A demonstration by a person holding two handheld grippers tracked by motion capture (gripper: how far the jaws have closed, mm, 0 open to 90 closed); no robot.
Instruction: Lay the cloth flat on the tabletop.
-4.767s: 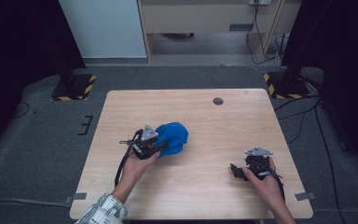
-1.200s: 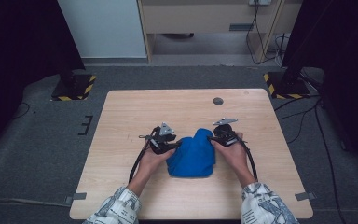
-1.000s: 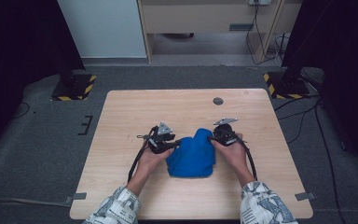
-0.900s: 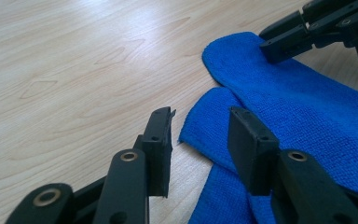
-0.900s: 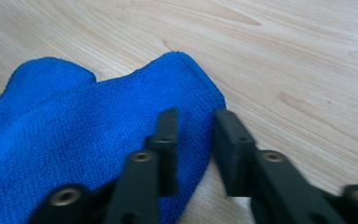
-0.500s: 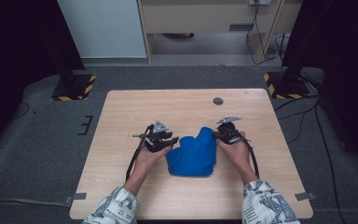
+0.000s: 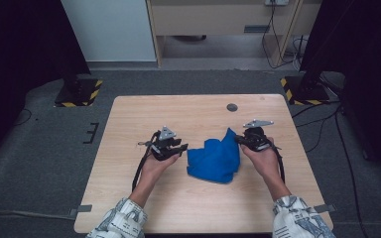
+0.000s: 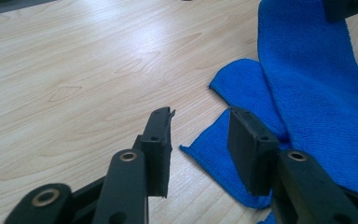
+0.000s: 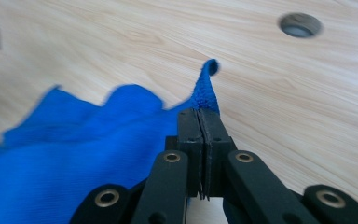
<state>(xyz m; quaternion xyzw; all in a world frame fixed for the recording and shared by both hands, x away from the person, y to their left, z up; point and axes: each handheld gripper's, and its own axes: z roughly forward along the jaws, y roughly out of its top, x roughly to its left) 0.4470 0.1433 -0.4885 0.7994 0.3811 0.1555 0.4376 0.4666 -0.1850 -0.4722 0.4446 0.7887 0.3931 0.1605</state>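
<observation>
A crumpled blue cloth lies mid-table, its right corner lifted off the wood. My right gripper is shut on that corner; its jaws have just closed on the fabric, and in the right gripper view the blue cloth hangs from the pressed-together jaws with a curled tip above them. My left gripper stands open just left of the cloth. In the left gripper view the left gripper has its jaws apart, a pointed cloth corner on the table between and beyond them, untouched.
The wooden table has a round cable hole at the back right, seen again as the hole in the right gripper view. Black stands with yellow-black bases sit on the floor behind the table. Bare wood lies to the left and front.
My right gripper has shut on the cloth's right corner and risen a little, pulling that corner up. The left gripper has kept still beside the cloth.
</observation>
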